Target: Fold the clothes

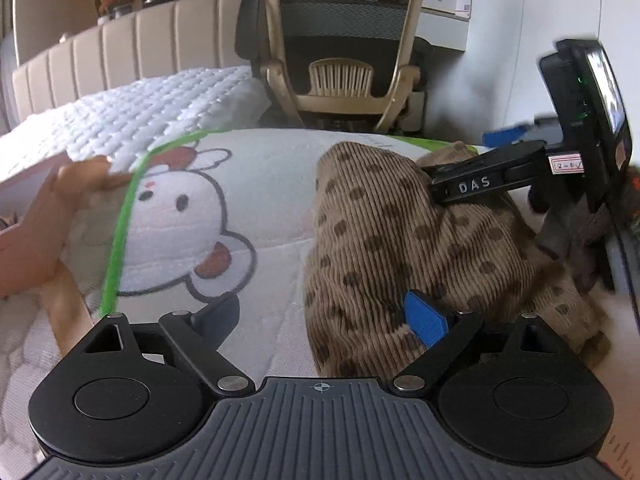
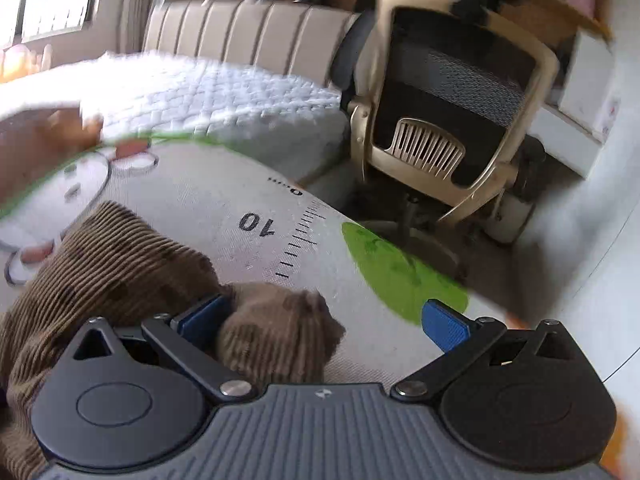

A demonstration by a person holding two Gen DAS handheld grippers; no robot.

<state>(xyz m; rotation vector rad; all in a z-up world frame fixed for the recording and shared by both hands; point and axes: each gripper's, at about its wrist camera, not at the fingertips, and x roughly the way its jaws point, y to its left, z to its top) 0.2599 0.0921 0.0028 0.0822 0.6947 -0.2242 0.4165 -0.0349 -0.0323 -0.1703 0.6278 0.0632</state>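
1. The brown spotted corduroy garment [image 1: 384, 240] lies bunched in a heap on the cartoon-printed mat [image 1: 256, 184] spread over the bed; I judge the folding barely begun, since I see no flat panel, no straight crease and no squared edge anywhere on it.
2. My left gripper [image 1: 324, 316] stands wide open just over the near edge of the heap; its right finger sits against the cloth, its left finger is over bare mat, and nothing is pinched between them.
3. My right gripper [image 2: 324, 322] is also spread wide; a lobe of the garment [image 2: 276, 332] lies between its fingers, touching the left one, while the right one is clear over the mat, so I hold nothing there either.
4. What is left, as I judge it: spread the garment flat, find its edges, make every fold, and square the result.
5. Count: one garment; one mat; two grippers, both mine; one office chair [image 1: 344, 44] beyond the bed; one bare hand [image 1: 76, 188] resting at the mat's far left edge; I see no second piece of clothing in either view.
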